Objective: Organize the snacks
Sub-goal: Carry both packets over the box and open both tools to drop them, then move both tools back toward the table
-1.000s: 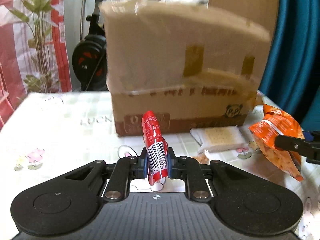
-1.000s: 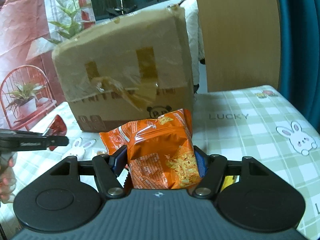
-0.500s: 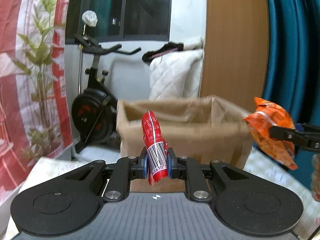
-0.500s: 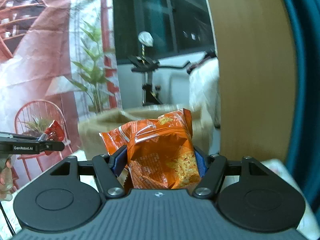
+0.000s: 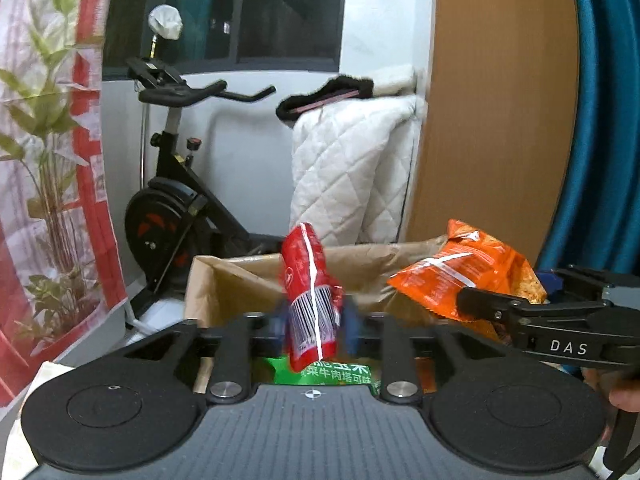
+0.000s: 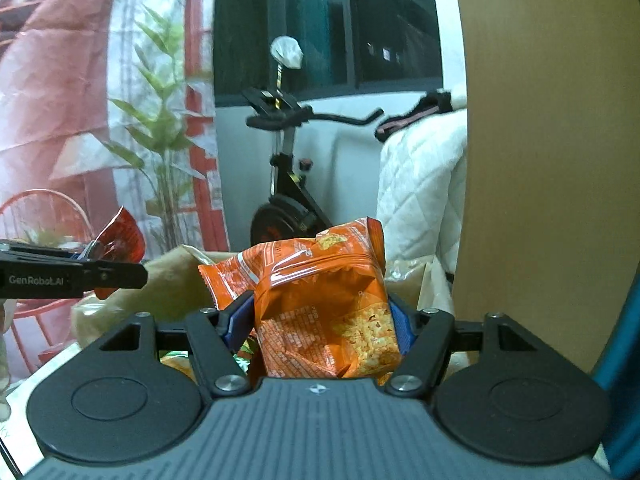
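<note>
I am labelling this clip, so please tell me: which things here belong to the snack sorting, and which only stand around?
Belong to the job:
red barcoded snack packet
orange crinkly chip bag
open brown cardboard box
green printed packet in the box

Only standing around:
black exercise bike
white quilted cover
blue curtain

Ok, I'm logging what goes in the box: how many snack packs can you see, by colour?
Red: 1, red packet in left tongs
Orange: 1, orange bag in right tongs
Green: 1, green pack in cardboard box
Total: 3
</note>
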`<state>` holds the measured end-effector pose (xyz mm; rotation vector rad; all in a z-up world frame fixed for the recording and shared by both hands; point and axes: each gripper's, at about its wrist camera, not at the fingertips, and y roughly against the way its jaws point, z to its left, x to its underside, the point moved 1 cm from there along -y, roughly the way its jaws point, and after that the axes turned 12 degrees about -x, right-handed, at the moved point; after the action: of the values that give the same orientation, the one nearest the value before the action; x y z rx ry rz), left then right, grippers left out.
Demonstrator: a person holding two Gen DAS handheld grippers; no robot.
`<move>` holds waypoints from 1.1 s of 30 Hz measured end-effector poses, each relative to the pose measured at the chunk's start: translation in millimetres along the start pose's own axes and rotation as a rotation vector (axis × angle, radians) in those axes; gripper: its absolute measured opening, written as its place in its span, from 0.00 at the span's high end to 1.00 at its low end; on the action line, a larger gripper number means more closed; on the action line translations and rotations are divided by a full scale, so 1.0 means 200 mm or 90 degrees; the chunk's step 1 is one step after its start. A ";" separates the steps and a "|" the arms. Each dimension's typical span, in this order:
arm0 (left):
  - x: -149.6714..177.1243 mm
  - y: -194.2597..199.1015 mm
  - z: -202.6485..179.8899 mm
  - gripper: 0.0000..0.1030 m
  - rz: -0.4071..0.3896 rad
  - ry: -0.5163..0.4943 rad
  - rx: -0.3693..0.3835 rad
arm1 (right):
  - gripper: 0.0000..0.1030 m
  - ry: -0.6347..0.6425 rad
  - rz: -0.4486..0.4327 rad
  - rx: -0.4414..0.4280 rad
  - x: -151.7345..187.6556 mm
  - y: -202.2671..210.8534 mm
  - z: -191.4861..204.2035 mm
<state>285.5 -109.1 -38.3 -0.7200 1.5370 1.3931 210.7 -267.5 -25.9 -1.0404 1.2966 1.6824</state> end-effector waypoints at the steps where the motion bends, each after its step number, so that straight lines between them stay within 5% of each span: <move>1: 0.02 -0.01 0.01 0.44 0.005 0.005 0.002 | 0.31 -0.003 0.007 0.001 0.01 -0.02 -0.01; 8: 0.08 -0.02 0.06 0.39 0.020 0.000 -0.019 | 0.16 -0.012 0.004 -0.019 0.02 0.01 -0.05; 25: 0.29 0.44 0.16 0.40 -0.010 0.022 -0.009 | 0.18 0.012 -0.040 -0.064 0.15 0.52 -0.06; 29: 0.41 0.45 0.16 0.40 0.017 0.024 -0.005 | 0.18 0.000 -0.014 -0.060 0.29 0.63 -0.11; 33: 0.53 0.42 0.15 0.40 0.056 0.048 -0.008 | 0.21 -0.016 0.068 -0.051 0.49 0.64 -0.21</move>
<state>175.1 -48.4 -94.7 -0.7275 1.6362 1.4562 62.5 -324.8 -75.9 -1.0085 1.2977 1.8360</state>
